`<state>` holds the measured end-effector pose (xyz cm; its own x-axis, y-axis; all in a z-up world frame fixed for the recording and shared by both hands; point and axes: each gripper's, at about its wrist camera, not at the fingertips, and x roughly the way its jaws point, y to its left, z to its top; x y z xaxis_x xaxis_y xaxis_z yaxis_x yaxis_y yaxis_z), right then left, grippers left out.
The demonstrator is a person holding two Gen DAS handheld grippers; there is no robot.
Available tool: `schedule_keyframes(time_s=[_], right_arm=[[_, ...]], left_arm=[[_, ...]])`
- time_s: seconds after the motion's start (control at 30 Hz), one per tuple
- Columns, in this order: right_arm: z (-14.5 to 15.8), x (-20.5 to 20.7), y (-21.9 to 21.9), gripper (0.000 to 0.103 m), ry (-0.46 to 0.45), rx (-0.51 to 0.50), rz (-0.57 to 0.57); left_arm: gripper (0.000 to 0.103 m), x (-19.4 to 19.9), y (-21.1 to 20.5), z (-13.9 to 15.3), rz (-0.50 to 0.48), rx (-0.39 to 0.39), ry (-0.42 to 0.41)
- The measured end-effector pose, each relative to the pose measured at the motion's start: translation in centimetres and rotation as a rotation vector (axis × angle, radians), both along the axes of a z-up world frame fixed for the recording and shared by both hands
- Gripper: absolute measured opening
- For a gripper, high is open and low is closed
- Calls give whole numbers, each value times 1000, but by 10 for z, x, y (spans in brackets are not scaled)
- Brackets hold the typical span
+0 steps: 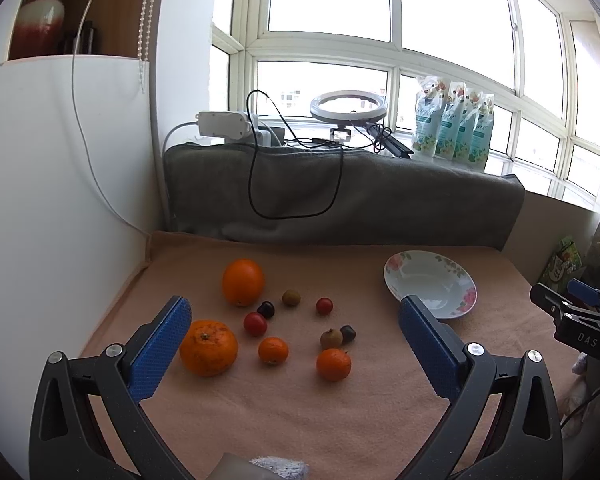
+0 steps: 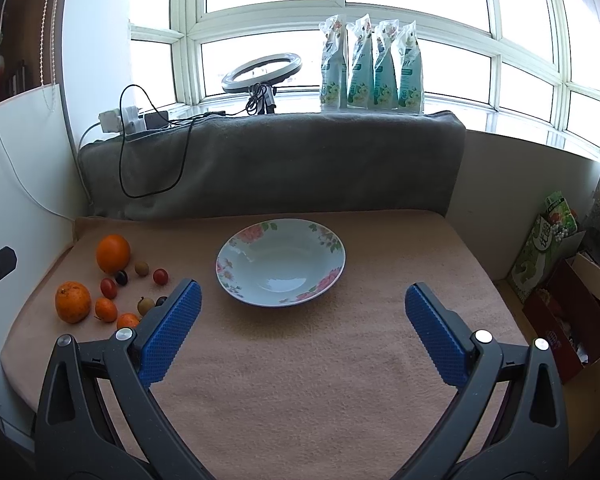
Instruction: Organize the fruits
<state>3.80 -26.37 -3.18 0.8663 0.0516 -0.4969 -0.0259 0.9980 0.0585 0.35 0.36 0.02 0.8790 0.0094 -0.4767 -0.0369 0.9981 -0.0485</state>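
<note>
Nearest the front edge of the peach-coloured cloth (image 2: 300,380), both grippers are held above the surface with nothing between their blue pads. The left gripper (image 1: 296,344) is spread wide over the fruit, and the right gripper (image 2: 302,324) is spread equally wide, facing the plate (image 2: 224,256).

Just beyond the left gripper, toward the left edge of the cloth, the fruit is scattered loosely: a ribbed mandarin (image 1: 208,347) closest, two small mandarins (image 1: 273,350) and (image 1: 333,364) beside it, then two cherry tomatoes (image 1: 255,323) and (image 1: 324,305), two dark grapes (image 1: 266,309) and (image 1: 347,333), and two brownish round fruits (image 1: 331,338) and (image 1: 291,297). A large orange (image 1: 243,282) is seen farthest back. Several pieces touch or nearly touch.

Toward the right half of the cloth the floral plate lies empty, well apart from the fruit; no piece has yet been moved.

Behind the cloth a grey blanket (image 2: 276,160) is draped below the windowsill.

Trouble is judged likeliest with the small round pieces: a grape or tomato could be squashed by too firm a squeeze, or nudged into rolling by a pad landing on its neighbour. The shallow plate could also let fruit roll out if released from a height
</note>
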Motion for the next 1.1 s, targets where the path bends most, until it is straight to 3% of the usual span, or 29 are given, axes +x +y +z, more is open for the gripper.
schedule_keyframes(time_s=[1.1], right_arm=[[0,1,5,103,9,1,17]], left_arm=[[102,1,-1,-4,2,-1,0]])
